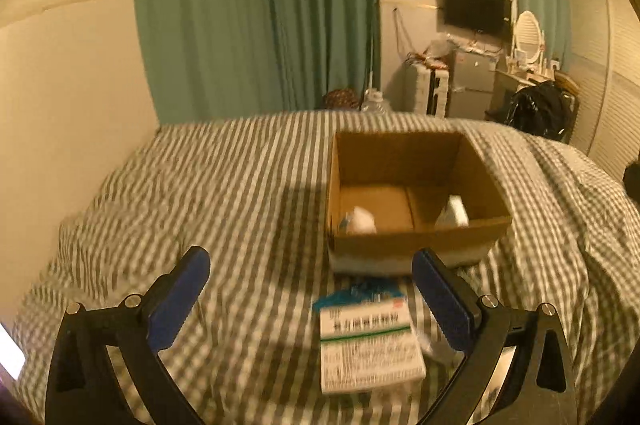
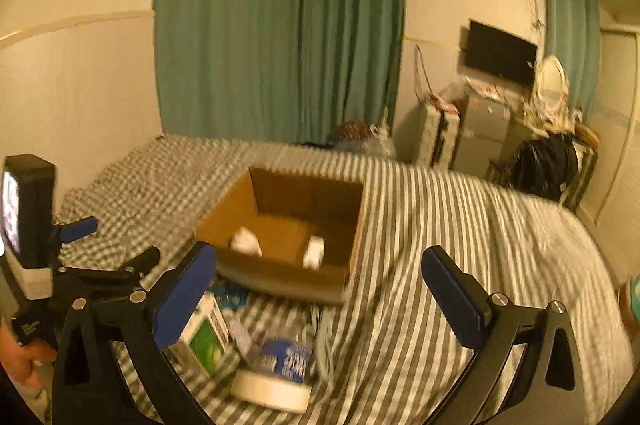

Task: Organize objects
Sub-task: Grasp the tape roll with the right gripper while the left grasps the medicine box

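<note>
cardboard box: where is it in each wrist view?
Left wrist: cardboard box right of centre, just beyond the fingers.
Right wrist: cardboard box left of centre, beyond the left finger.
Shared landmark: wall TV, upper right in both.

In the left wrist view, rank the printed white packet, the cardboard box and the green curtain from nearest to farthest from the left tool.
1. Printed white packet: on the bedcover, just ahead of the open left tool.
2. Cardboard box: beyond the packet, slightly right.
3. Green curtain: on the far wall past the bed.
</note>
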`<state>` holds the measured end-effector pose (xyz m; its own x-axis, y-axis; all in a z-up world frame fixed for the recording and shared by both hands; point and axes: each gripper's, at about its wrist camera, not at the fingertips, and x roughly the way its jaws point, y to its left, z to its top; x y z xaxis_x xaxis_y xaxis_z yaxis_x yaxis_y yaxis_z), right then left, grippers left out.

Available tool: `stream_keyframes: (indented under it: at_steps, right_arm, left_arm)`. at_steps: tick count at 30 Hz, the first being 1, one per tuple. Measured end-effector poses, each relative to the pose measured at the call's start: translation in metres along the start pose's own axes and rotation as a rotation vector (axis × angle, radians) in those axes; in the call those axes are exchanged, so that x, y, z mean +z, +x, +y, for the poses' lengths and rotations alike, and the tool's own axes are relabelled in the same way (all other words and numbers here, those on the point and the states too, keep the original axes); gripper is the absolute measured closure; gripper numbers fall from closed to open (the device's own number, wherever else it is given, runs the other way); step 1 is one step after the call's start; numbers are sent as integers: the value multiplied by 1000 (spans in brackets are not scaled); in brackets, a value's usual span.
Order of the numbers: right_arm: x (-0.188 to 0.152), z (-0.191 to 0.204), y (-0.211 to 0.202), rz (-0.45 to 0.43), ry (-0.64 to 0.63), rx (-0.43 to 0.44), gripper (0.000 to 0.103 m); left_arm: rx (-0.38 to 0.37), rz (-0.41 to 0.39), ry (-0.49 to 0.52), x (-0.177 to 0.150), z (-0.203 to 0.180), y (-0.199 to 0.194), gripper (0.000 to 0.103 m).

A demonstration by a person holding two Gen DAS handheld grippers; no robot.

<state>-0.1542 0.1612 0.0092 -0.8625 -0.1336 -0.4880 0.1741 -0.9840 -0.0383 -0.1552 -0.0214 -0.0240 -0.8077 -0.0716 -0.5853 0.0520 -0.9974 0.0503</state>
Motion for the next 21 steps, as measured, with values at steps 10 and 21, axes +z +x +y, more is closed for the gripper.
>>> stream_keyframes:
  at_steps: [10,21]
  right_arm:
    - [-80,-4,46,219,119,-2,0]
    - [-103,3,76,331,158,35,0]
  left_arm:
    - [-49,42,33,-69,-28,22,0]
    - [-11,26,151,-110,-43,51,0]
